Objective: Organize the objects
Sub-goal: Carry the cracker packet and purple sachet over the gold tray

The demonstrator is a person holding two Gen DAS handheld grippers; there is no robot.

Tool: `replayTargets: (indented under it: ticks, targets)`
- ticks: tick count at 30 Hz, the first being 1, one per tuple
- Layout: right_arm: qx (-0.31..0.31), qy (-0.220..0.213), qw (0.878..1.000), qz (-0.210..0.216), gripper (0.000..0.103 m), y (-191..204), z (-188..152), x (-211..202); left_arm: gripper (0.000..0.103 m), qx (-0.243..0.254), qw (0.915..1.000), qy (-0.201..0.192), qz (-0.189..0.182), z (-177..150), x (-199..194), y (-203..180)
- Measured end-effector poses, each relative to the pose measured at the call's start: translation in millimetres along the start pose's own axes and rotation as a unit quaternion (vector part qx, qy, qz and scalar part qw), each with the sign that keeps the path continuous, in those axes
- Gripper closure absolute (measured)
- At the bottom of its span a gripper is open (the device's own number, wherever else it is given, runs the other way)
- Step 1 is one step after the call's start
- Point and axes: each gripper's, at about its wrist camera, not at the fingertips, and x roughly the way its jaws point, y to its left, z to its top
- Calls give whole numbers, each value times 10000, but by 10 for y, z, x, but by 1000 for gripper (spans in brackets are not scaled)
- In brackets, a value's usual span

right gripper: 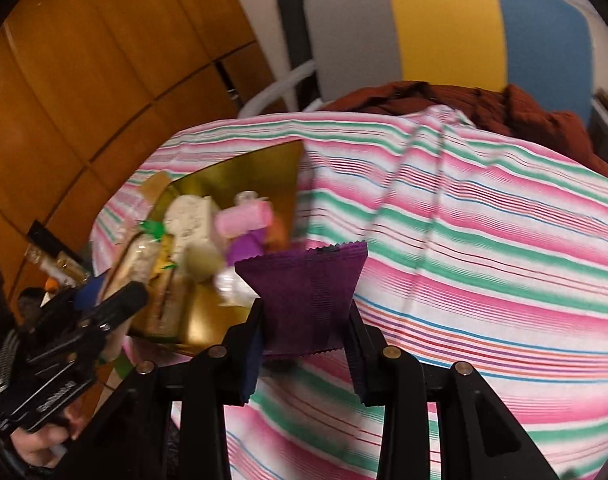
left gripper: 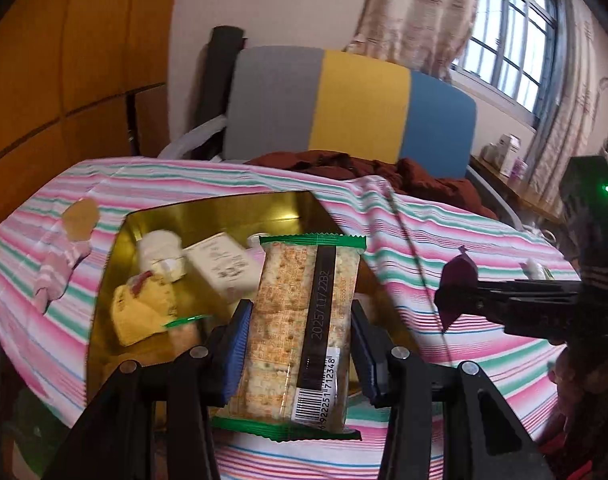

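Cracker pack [left gripper: 300, 336], green-edged, clear wrap: one clamped between the pads of the left gripper [left gripper: 300, 348], held over the near right part of the gold tin [left gripper: 224, 210]. A second green-edged pack [left gripper: 182, 330] lies in the tin near the left finger; only its end shows.

One purple sachet [right gripper: 304, 300], pinched at its middle by the right gripper [right gripper: 304, 344], jaws closed on it, over the striped tablecloth [right gripper: 484, 240] just right of the tin.

One gold tin, open, on the left half of the cloth. Inside, from the left wrist view: one white carton [left gripper: 220, 264], one yellow packet [left gripper: 144, 312], one white rounded item [left gripper: 160, 252]. Right wrist view adds a pink roll [right gripper: 244, 218] and a purple item [right gripper: 246, 246]; blurred, can't tell what they are.

Outside the tin: one pink-striped doll [left gripper: 64, 256] on the far left of the cloth. One chair [left gripper: 344, 108] with grey, yellow and blue panels beyond the far edge, rust-red cloth [left gripper: 384, 170] heaped on it.
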Motion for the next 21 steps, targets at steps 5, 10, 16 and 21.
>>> replayTargets:
  ticks: [5, 10, 16, 21]
  targets:
    - [-231, 89, 9994, 234, 65, 296, 35, 128, 57, -559, 9978, -69, 339, 22, -88, 501]
    - [-455, 192, 9977, 458, 65, 559, 60, 262, 57, -1133, 9927, -118, 391, 4, -185, 872]
    - [-735, 458, 9934, 755, 64, 846, 20, 458, 56, -1416, 9899, 115, 7, 5, 29, 908]
    - [-828, 557, 9927, 672, 23, 932, -60, 565, 46, -1504, 9881, 311, -13, 2, 241, 845]
